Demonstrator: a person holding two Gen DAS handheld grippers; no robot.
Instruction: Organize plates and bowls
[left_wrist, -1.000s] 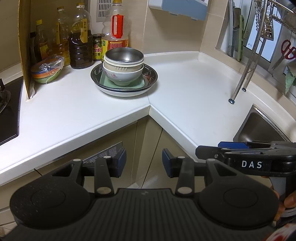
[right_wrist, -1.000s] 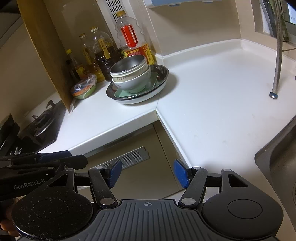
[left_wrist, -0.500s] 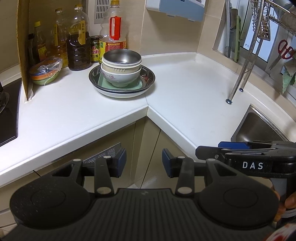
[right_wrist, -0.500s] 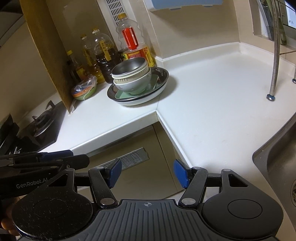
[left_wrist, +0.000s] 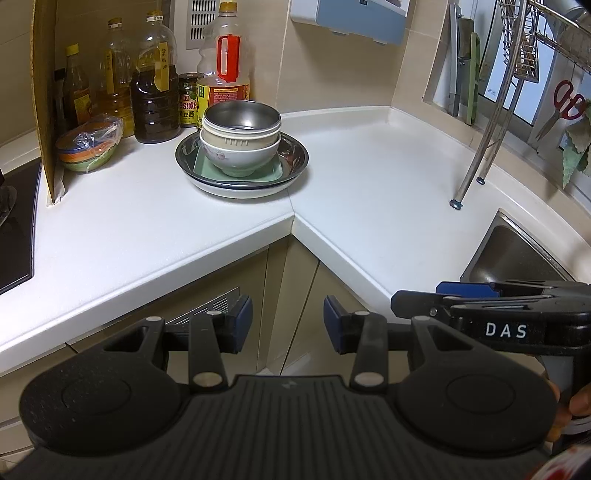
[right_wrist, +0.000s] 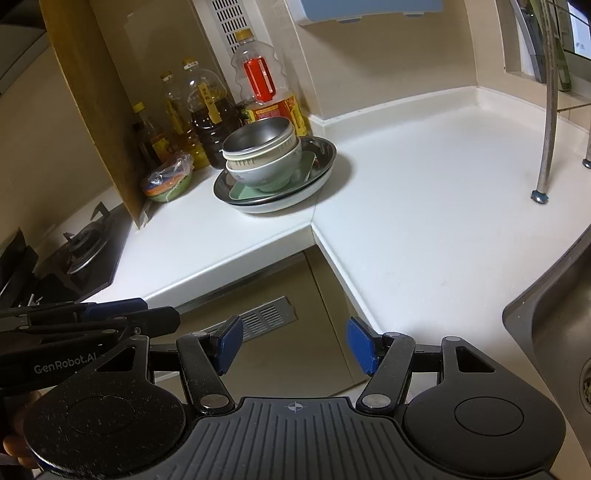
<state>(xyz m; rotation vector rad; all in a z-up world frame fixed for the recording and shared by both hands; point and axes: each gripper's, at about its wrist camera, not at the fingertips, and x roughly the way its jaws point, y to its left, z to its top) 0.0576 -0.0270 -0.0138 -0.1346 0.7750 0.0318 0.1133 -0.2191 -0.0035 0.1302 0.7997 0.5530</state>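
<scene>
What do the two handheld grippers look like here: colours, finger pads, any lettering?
Both are matte black plastic. The left gripper and the right gripper each have two black linkage fingers with silver pivot pins, blue fingertip pads, a ribbed black body and round discs on either side. The right one carries white "DAS" lettering, the left one "GenRobot.AI". No cables or sleeves are visible.

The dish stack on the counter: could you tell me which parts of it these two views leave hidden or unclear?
- Both views: the stainless bowl nested on top hides the insides of the cream bowl and the floral bowl.
- Both views: the bowls cover the green square plate's middle.
- Both views: how many plates lie under the steel plate's rim is unclear.
</scene>
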